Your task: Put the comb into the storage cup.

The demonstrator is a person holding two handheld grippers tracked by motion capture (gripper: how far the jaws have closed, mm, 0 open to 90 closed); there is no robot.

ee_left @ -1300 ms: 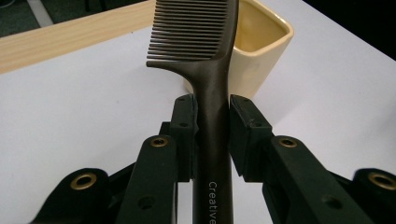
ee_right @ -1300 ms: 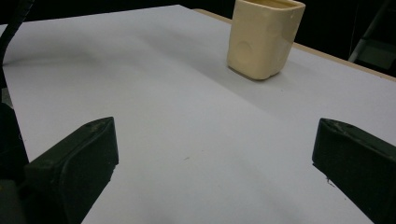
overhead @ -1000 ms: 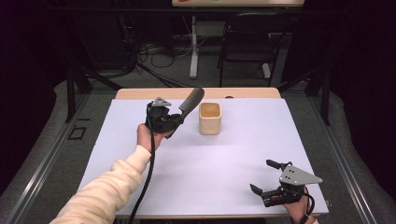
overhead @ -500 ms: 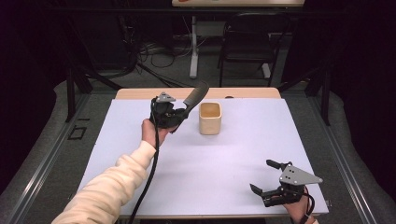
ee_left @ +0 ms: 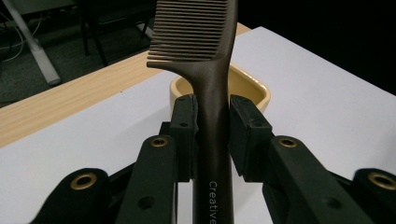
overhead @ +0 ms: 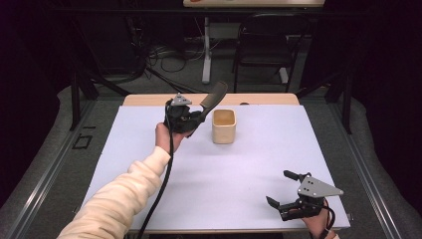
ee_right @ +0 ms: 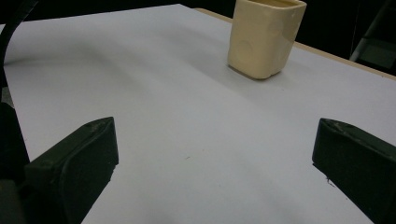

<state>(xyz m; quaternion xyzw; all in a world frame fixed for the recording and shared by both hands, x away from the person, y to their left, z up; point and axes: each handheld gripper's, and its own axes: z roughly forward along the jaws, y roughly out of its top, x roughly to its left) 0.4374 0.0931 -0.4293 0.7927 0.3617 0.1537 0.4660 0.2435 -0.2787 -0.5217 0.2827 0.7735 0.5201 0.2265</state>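
My left gripper (overhead: 198, 118) is shut on the handle of a dark brown comb (overhead: 214, 95), held in the air just left of a cream square cup (overhead: 224, 125). In the left gripper view the comb (ee_left: 211, 88) stands between the two pads with its teeth up, and the cup's rim (ee_left: 250, 84) shows right behind it. My right gripper (overhead: 282, 189) rests open near the table's front right corner with nothing between its jaws. The right gripper view looks across the white surface to the cup (ee_right: 264, 37) far ahead.
The white tabletop (overhead: 219, 184) has a wooden strip (overhead: 149, 100) along its far edge. Beyond the table stand a chair (overhead: 263, 45), a table leg and cables on the floor. A black cable (overhead: 159, 189) trails from my left gripper along the sleeve.
My left gripper has carried the comb a little farther back and right, toward the cup, and tipped the comb more upright. The right gripper has stayed still.
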